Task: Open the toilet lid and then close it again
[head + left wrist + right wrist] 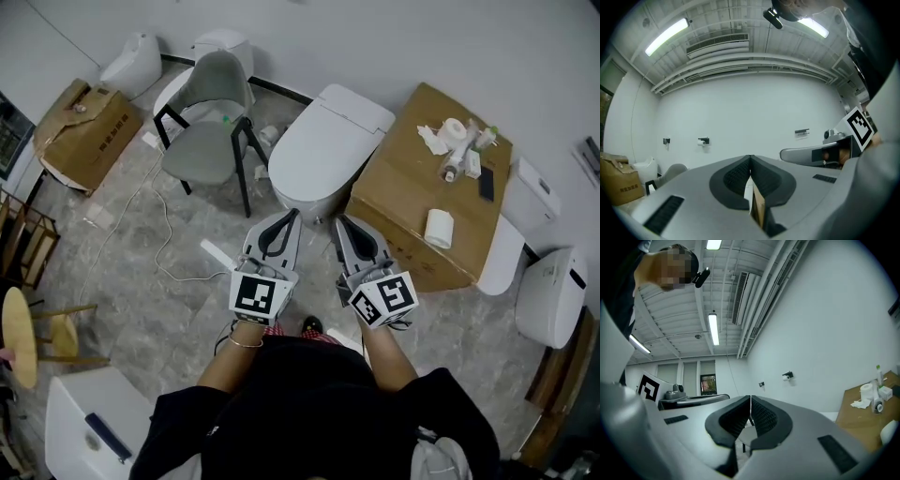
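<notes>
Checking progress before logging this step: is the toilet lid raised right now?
No, in the head view the toilet lid lies flat and closed.

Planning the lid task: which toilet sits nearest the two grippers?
The closed white toilet straight ahead, between the grey chair and the large cardboard box; the others line the room's edges.

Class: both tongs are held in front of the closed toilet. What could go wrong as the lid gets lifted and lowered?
1. The left tongs and right tongs are both shut. Pushed at the smooth toilet lid like that, they may slip and let it drop.
2. The cardboard box stands close by the toilet's right side, so a wide swing could knock the paper roll near its edge.
</notes>
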